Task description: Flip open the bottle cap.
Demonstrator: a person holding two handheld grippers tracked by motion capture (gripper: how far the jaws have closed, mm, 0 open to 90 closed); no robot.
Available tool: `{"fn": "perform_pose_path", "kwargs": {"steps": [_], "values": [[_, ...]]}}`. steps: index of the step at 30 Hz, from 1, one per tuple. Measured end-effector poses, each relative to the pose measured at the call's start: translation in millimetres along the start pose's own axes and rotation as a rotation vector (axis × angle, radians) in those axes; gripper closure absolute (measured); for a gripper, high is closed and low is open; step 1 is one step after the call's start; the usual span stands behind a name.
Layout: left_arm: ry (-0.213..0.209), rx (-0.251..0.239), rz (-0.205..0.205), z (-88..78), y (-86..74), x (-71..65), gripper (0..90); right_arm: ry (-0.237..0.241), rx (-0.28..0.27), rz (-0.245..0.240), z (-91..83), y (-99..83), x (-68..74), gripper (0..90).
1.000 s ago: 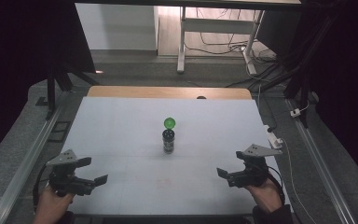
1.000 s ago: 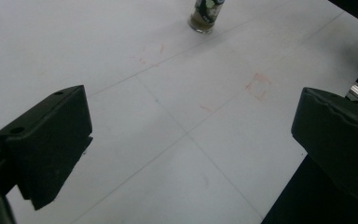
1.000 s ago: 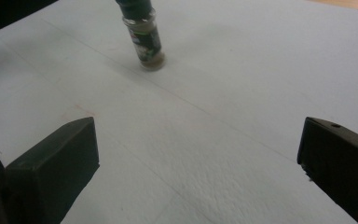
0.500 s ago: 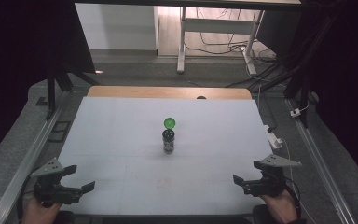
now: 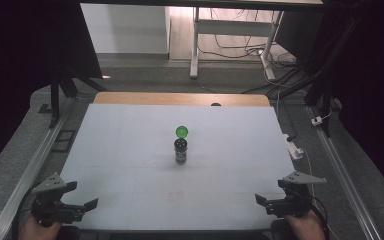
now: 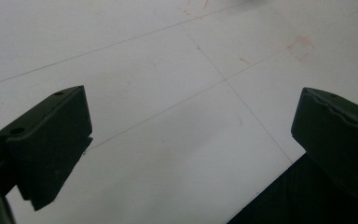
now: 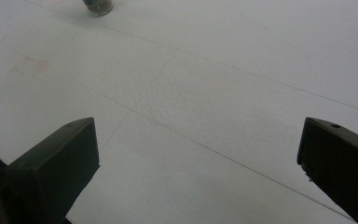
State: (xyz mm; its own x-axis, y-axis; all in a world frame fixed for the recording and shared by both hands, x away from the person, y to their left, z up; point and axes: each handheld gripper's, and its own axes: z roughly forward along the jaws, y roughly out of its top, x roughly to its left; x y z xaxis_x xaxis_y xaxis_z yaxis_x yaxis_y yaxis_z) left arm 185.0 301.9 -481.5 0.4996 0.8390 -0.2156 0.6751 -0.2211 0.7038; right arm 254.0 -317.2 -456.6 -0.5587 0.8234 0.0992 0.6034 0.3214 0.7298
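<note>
A small dark jar (image 5: 181,150) stands upright near the middle of the white table (image 5: 130,145), with its green lid (image 5: 182,132) flipped up behind it. Its base (image 7: 98,6) peeks in at the top of the right gripper view. My left gripper (image 5: 86,206) hovers open at the table's near left corner, its jaws wide apart over bare table (image 6: 186,116). At the near right corner my right gripper (image 5: 263,202) is open too, holding nothing. Both are far from the jar.
A faint reddish square mark (image 5: 177,196) lies on the table between the grippers. A white power strip (image 5: 295,149) with a cable sits off the table's right edge. Metal rails (image 5: 35,165) run along both sides. A wooden strip (image 5: 180,98) borders the far edge.
Both grippers have drawn back toward the near edge and outward to the table's corners. The jar has stayed in place.
</note>
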Motion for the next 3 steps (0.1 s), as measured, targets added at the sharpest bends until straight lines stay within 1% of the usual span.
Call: {"fn": "perform_pose_path", "kwargs": {"steps": [3], "values": [[-0.005,0.001,-0.005,0.7,1.0,0.5,0.0,-0.005,0.010,-0.001,1.2,0.0,-0.1,0.0]]}}
